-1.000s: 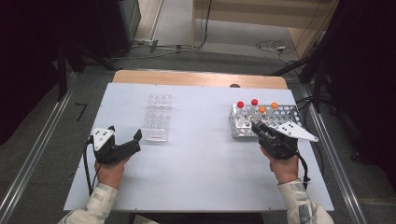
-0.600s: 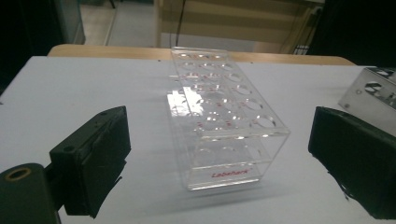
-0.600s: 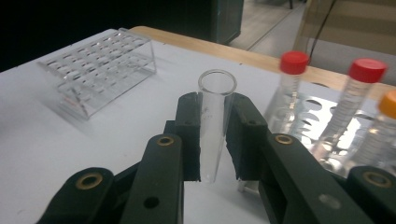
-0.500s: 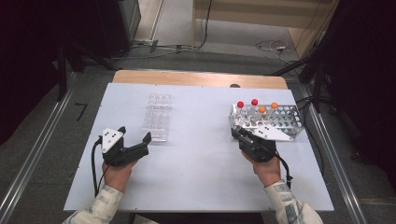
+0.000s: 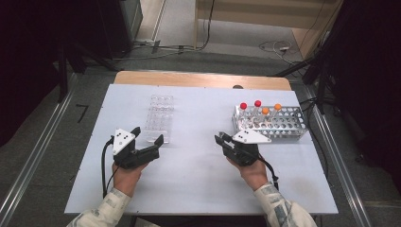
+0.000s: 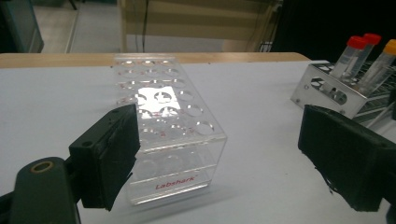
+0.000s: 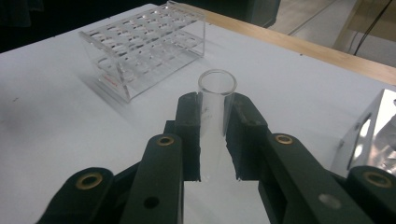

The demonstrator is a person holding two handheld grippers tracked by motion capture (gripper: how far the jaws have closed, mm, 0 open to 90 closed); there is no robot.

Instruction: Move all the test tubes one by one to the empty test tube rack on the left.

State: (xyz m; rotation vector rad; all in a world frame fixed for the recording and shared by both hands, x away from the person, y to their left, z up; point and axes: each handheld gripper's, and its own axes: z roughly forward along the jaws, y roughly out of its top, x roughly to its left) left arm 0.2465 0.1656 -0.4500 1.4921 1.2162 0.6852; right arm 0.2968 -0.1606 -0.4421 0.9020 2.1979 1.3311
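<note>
A clear plastic rack (image 5: 159,116) with empty holes stands left of centre; the left gripper view shows its near end (image 6: 173,140) with red lettering. My left gripper (image 5: 147,136) is open right at that end, and its jaws have just been closing a little. One pad (image 6: 114,154) covers the rack's near-left corner; the other stands well clear. My right gripper (image 5: 222,140) is shut on a clear, uncapped tube (image 7: 214,109), held level over the table's middle, mouth pointing away.
A metal rack (image 5: 288,128) stands at the right with two red-capped tubes (image 5: 243,107) and two orange-capped tubes (image 5: 265,111) upright in its left end. The left gripper view also catches this metal rack (image 6: 327,91). A wooden strip (image 5: 198,79) runs along the table's far edge.
My right gripper has moved left, away from the metal rack toward the table's middle, with the tube in it. My left gripper has shifted right toward the clear rack's near end.
</note>
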